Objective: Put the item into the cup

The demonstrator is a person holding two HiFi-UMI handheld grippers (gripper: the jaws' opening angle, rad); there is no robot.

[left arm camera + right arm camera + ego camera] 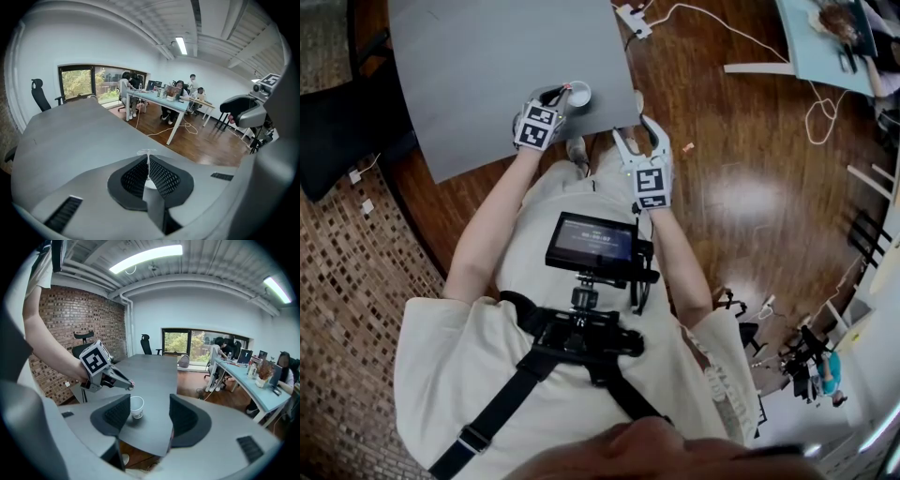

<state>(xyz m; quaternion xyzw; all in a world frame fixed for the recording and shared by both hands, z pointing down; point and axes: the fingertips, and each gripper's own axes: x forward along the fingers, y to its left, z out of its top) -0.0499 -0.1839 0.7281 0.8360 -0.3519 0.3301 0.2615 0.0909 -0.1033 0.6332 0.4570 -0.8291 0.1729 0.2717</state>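
A white paper cup [579, 94] stands upright near the front edge of the grey table [487, 66]. My left gripper [564, 91] hovers just left of the cup's rim, shut on a small thin whitish-pink item [147, 159] that sticks out past its tips. In the right gripper view the left gripper [127, 384] hangs above and to the left of the cup [136, 407]. My right gripper [635, 128] is off the table's near corner, open and empty, its jaws framing the cup from a distance.
A black office chair [337, 122] stands left of the table. Right of it is wood floor with a cable [722, 28] and a small scrap [687, 148]. Another desk [825, 47] with seated people [178, 91] is farther off. A screen [592, 244] hangs on the person's chest.
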